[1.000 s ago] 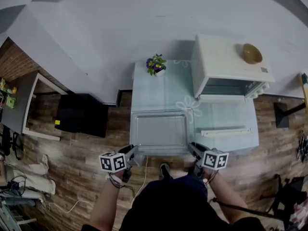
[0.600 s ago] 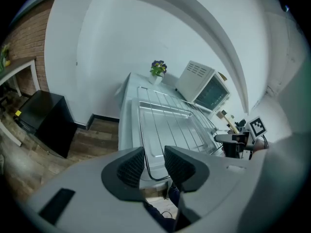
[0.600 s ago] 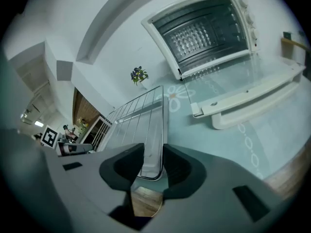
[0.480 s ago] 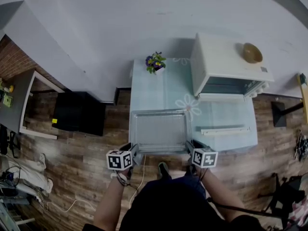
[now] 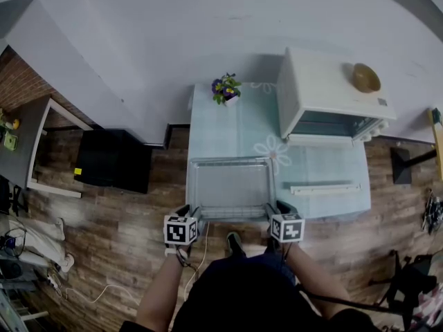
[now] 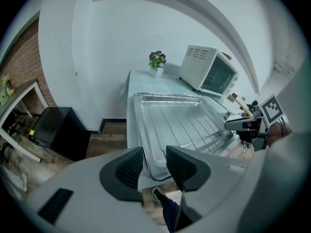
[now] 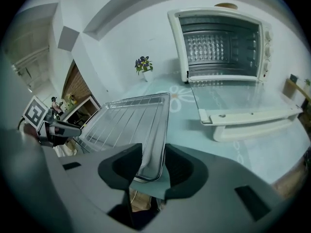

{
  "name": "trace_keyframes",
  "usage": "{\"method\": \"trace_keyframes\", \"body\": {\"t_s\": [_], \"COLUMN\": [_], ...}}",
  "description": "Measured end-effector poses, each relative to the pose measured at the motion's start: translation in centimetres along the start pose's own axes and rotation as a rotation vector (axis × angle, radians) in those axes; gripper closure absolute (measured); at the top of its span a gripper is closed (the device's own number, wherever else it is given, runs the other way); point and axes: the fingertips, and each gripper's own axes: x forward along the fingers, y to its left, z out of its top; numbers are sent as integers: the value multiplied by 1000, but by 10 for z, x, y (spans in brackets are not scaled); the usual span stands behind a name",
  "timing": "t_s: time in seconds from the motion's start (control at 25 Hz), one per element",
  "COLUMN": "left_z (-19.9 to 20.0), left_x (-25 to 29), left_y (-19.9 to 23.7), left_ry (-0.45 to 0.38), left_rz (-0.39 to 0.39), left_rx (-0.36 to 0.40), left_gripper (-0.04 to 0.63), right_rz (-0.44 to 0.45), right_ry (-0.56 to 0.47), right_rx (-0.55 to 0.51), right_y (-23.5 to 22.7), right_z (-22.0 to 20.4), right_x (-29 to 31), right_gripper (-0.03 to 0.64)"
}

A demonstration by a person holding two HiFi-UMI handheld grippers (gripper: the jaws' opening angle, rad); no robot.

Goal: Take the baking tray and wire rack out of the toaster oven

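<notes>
We see bare table (image 5: 235, 133) above the tray (image 5: 232, 189); the lowered oven door (image 5: 325, 187) blocks the right.

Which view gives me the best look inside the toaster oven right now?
The right gripper view: it looks straight into the open toaster oven, showing the cavity's back wall and side rails. The head view shows mostly its top and a sliver of the opening. The left gripper view shows it small, from an angle.

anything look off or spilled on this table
Nothing stands out. The baking tray with the wire rack in it lies flat and square on the table, close to its near edge. The toaster oven looks empty, its door folded down; nothing is spilled.
</notes>
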Motion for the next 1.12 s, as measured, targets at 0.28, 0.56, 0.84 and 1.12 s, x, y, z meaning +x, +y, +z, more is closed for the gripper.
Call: {"method": "trace_keyframes", "body": {"t_s": [0.28,0.56,0.84,1.12], "left_z": [-2,26,129,230], "left_x": [-2,-26,-90,-165], "left_y": [-1,6,-3,-46], "left_ry": [-9,-115,-401,-673], "left_rz": [8,28,79,59], "left_rx": [27,24,165,309], "left_gripper": [409,397,402,433], "right_rz": [-10,28,84,68], "right_ry": [-32,-148,-370,-616], "right_rx": [-46,-81,-214,-365], "right_y": [-1,13,45,73], "right_z": [6,41,130,241], "right_x": [-2,-27,-70,-140], "right_gripper": [388,398,443,468]}}
